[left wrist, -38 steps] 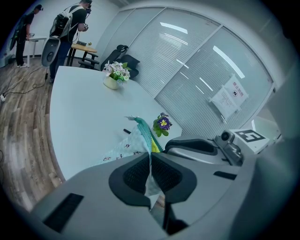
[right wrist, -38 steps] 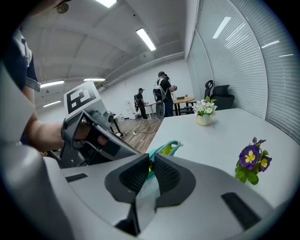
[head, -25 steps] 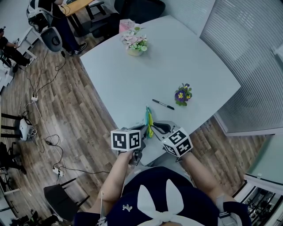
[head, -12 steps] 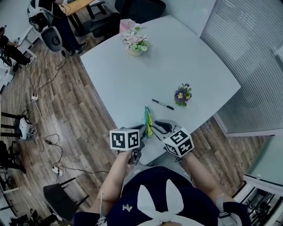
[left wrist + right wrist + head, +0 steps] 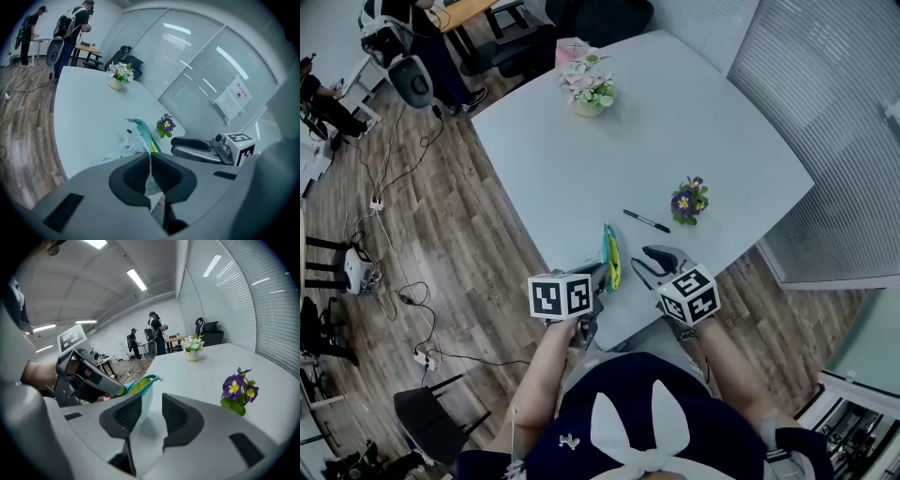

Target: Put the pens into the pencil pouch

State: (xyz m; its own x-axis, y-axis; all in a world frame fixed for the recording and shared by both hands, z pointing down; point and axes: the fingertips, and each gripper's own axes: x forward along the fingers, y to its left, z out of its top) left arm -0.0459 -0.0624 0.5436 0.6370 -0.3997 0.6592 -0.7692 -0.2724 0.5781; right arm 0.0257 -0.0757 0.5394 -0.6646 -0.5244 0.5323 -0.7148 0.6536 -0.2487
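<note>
The teal-and-yellow pencil pouch [image 5: 611, 255] lies near the table's front edge, its mouth facing up. My left gripper [image 5: 601, 274] is shut on the pouch's [image 5: 138, 138] near edge, with pale fabric pinched between the pads [image 5: 136, 174]. My right gripper [image 5: 655, 259] stands to the right of the pouch; its jaws have just been opening. In the right gripper view the right gripper [image 5: 152, 409] is open, and the pouch [image 5: 139, 386] shows beyond its left jaw, unpressed. A black pen [image 5: 646, 221] lies on the table past the pouch, towards the purple flower.
A small purple flower pot [image 5: 687, 200] stands right of the pen. A white flower arrangement [image 5: 587, 91] sits at the table's [image 5: 675, 122] far side beside a pink box [image 5: 569, 52]. Beyond it are wood floor with cables, chairs and people.
My right gripper has drawn away to the right of the pouch and its jaws stand wider apart. The left gripper has kept its hold in place.
</note>
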